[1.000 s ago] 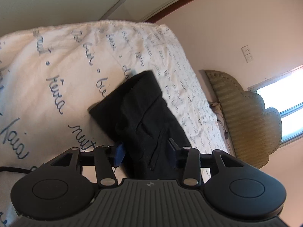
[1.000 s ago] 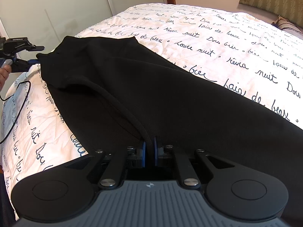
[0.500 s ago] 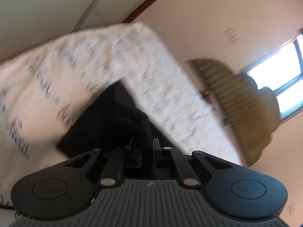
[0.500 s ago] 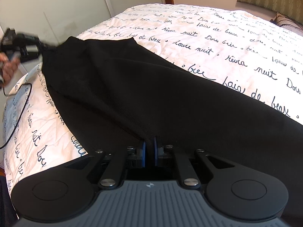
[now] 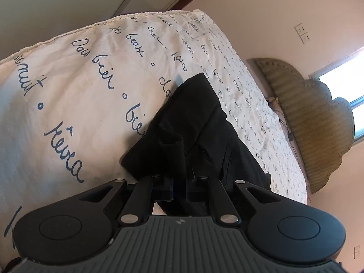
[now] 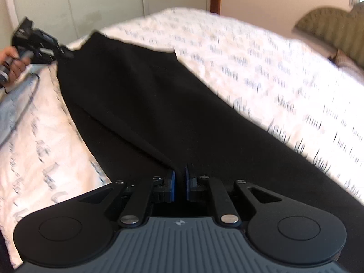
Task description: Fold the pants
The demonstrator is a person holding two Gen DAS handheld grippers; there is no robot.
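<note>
Black fabric pants (image 6: 173,113), laid lengthwise across a white quilted bedspread printed with dark cursive script (image 6: 261,68); the right wrist view is motion-blurred. One end of the garment reaches the far left corner of the bed, the other runs to the near edge of the right wrist view. In the left wrist view the same pants (image 5: 195,132) appear bunched into soft folds, a pocket seam showing.

Right gripper (image 6: 179,182): blue-padded fingers (image 6: 172,185) drawn narrow, pinching a raised ridge of the black cloth.

Left gripper (image 5: 179,187): jaws nearly together and just starting to part, with a fold of the pants between them and the pads against the cloth. Seen from the right wrist view, this left gripper (image 6: 66,53) meets the far corner of the garment, carried by a hand (image 6: 13,63) at the left edge of the picture.

Surroundings: an olive, ribbed, scalloped headboard (image 5: 318,122) at the bed's head; a bright window (image 5: 350,82) beyond it; pale pink wall with a white socket plate (image 5: 302,33); pale wardrobe panels (image 6: 91,4) behind the foot of the bed.
</note>
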